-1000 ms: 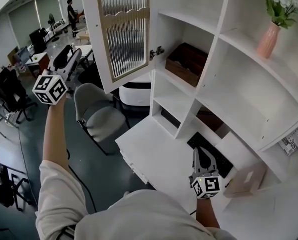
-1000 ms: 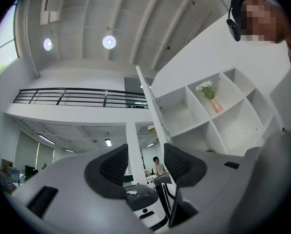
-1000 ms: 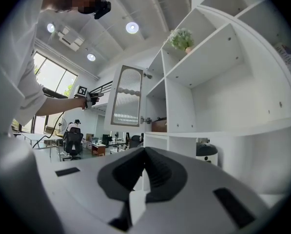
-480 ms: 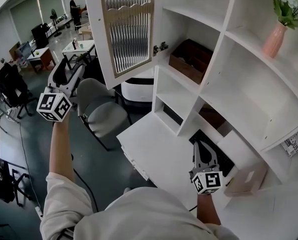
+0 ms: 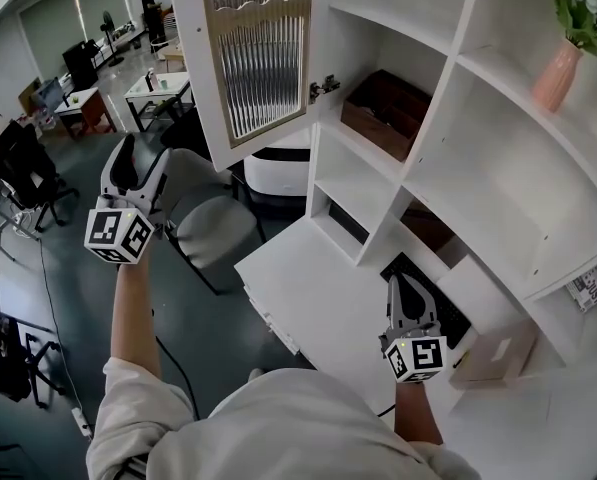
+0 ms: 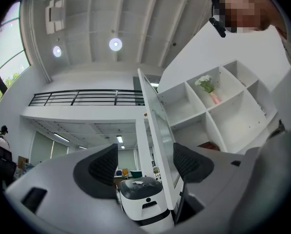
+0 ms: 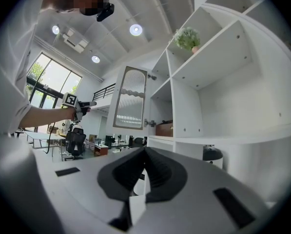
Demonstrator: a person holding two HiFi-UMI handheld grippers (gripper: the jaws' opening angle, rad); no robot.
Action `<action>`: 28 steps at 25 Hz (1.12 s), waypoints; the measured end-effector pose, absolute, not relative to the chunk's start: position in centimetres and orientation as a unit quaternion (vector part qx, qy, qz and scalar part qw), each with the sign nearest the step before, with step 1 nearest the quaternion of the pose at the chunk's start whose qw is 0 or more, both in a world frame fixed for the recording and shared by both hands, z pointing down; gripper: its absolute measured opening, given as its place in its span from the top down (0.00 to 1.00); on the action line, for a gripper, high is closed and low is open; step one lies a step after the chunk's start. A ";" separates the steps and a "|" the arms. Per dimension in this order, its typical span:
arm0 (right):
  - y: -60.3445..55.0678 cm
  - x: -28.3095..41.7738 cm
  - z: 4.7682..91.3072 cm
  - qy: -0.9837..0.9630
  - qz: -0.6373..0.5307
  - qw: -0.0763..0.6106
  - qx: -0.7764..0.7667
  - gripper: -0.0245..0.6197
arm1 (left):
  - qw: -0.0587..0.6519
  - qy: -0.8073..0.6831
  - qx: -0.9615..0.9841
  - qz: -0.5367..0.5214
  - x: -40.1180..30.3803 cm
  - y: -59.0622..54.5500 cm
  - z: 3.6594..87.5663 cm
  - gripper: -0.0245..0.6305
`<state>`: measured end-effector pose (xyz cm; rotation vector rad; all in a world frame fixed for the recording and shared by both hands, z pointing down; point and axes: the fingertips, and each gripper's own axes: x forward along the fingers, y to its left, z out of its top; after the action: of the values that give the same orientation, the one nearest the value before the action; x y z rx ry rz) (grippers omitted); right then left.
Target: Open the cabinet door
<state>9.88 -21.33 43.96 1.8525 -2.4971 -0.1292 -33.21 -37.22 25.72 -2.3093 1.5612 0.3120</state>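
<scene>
The cabinet door (image 5: pixel 258 53), white-framed with ribbed glass, stands swung wide open from the white shelf unit (image 5: pixel 448 158); its hinge (image 5: pixel 323 88) shows at the compartment's edge. The door (image 6: pixel 160 145) also appears edge-on in the left gripper view and small in the right gripper view (image 7: pixel 130 99). My left gripper (image 5: pixel 138 163) hangs left of and below the door, clear of it; its jaws are opening and nothing is between them (image 6: pixel 145 160). My right gripper (image 5: pixel 403 293) is held over the desk, shut and empty (image 7: pixel 145 167).
A brown box (image 5: pixel 388 113) sits in the opened compartment. A pink vase with flowers (image 5: pixel 563 68) stands on a higher shelf. A grey chair (image 5: pixel 213 228) and a white machine (image 5: pixel 278 178) stand below the door. A keyboard (image 5: pixel 433 308) and a cardboard box (image 5: pixel 493 358) lie on the white desk (image 5: pixel 298 298).
My left gripper has sunk away from the door's outer edge toward the chair, and its jaws have spread. The door stays open. My right gripper has kept still.
</scene>
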 end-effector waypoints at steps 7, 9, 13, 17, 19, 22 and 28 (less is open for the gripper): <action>-21.5 9.8 43.8 -0.800 -0.047 0.016 0.598 0.96 | 0.141 0.557 -0.812 0.102 -33.2 -36.1 29.4 0.44; -21.6 9.8 43.7 -0.800 -0.048 0.016 0.598 0.96 | 0.130 0.559 -0.813 0.100 -33.2 -35.7 30.6 0.44; -21.7 9.5 43.8 -0.801 -0.049 0.018 0.597 0.96 | 0.109 0.562 -0.815 0.095 -33.0 -34.9 33.2 0.44; -21.8 9.3 43.8 -0.802 -0.051 0.020 0.594 0.96 | 0.092 0.562 -0.818 0.085 -32.5 -34.1 35.5 0.43; -21.8 9.2 43.8 -0.803 -0.051 0.021 0.594 0.96 | 0.083 0.561 -0.820 0.080 -32.1 -33.7 36.6 0.43; -21.9 9.1 43.8 -0.803 -0.050 0.020 0.593 0.96 | 0.069 0.558 -0.824 0.069 -31.5 -33.0 38.4 0.43; -22.0 9.0 43.9 -0.804 -0.051 0.022 0.592 0.96 | 0.047 0.548 -0.834 0.050 -29.8 -31.4 41.5 0.44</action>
<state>9.01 -22.04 43.87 1.8333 -2.4926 -0.1584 -29.81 -31.37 41.54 -2.5445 1.6715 0.1539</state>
